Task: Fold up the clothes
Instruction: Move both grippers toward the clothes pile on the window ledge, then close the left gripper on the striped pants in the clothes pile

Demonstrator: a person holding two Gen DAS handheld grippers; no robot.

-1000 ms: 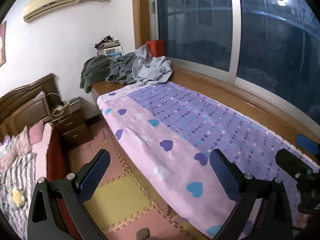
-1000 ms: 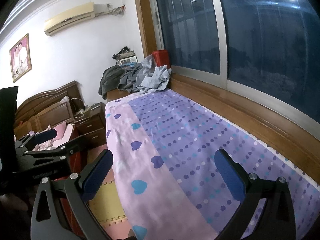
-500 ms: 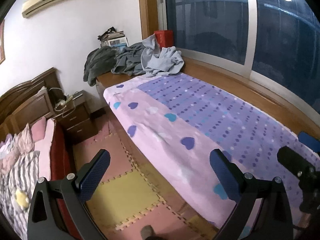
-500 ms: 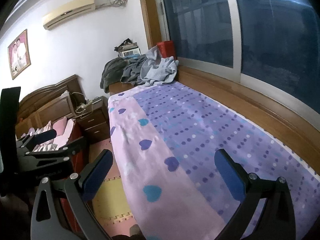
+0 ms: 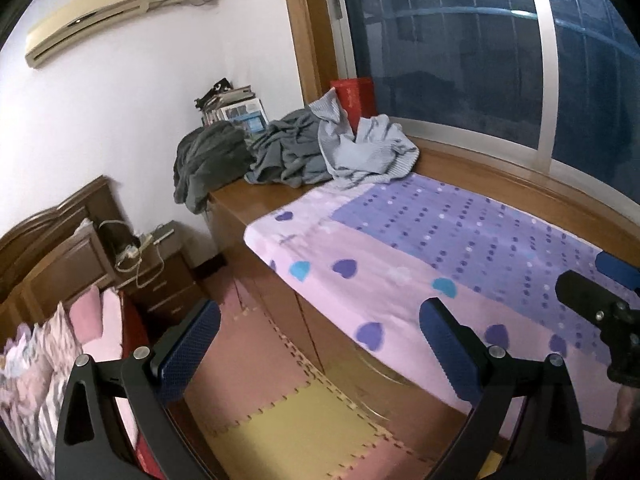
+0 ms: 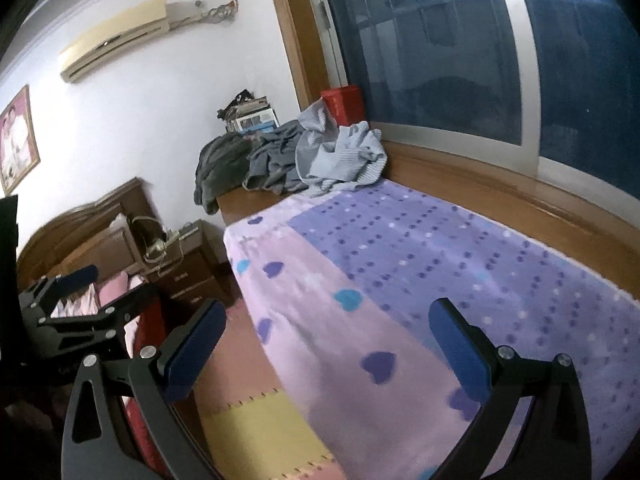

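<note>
1. Both tongs have come closer to the clothes heap since a second ago.
2. Left tongs (image 5: pixel 320 340) hang released over the floor mats (image 5: pixel 296 424), beside the blanket's (image 5: pixel 400 280) near edge.
3. Right tongs (image 6: pixel 328 340) hang released above the bare blanket.
4. The clothes (image 5: pixel 296 152) lie crumpled at the ledge's (image 5: pixel 248 200) far end by the window (image 5: pixel 460 60).

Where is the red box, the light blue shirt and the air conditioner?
red box (image 5: pixel 354 94), left wrist view, front face.
light blue shirt (image 5: pixel 366 152), left wrist view, middle of the crumpled cloth.
air conditioner (image 6: pixel 114 38), right wrist view, front panel.
</note>
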